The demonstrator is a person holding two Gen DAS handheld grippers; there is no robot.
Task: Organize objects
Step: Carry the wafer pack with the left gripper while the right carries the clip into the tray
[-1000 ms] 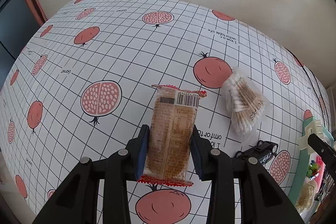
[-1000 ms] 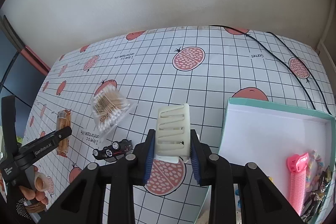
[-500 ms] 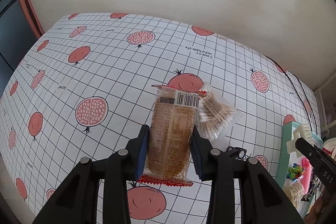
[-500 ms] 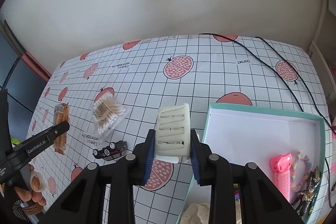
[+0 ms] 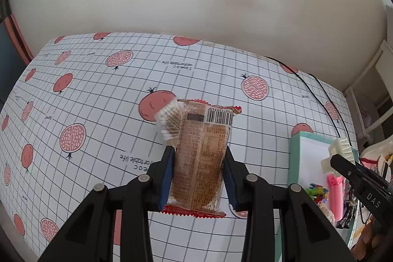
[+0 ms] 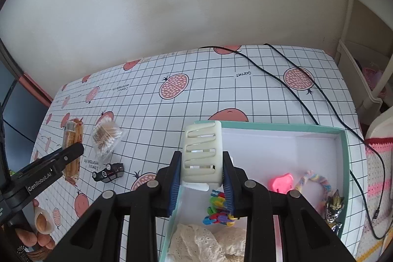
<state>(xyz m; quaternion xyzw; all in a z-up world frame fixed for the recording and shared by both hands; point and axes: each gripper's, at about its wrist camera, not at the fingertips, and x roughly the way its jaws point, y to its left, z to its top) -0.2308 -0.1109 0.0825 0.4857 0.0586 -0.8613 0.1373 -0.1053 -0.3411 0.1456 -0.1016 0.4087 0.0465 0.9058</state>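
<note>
My left gripper (image 5: 199, 163) is shut on a brown biscuit packet (image 5: 202, 156) with red ends and a barcode, held above the table. Partly hidden behind the packet lies a clear bag of cotton swabs (image 5: 169, 119). My right gripper (image 6: 202, 171) is shut on a cream hair claw (image 6: 202, 151), which hangs over the left wall of the teal box (image 6: 282, 126). The right wrist view also shows the packet (image 6: 72, 136) in the left gripper at far left, the swab bag (image 6: 105, 139) and a black toy car (image 6: 108, 172) on the table.
The box holds a pink roller (image 6: 281, 182), colourful clips (image 6: 218, 210), lace cloth (image 6: 203, 242), a braided cord (image 6: 316, 178) and a small figure (image 6: 334, 208). Black cables (image 6: 307, 95) cross the pomegranate-print tablecloth (image 5: 98, 95) behind the box. A wall rises behind the table.
Both grippers have risen and moved right towards the teal box. The hair claw now hangs over the box's left wall. The biscuit packet now covers part of the swab bag.
</note>
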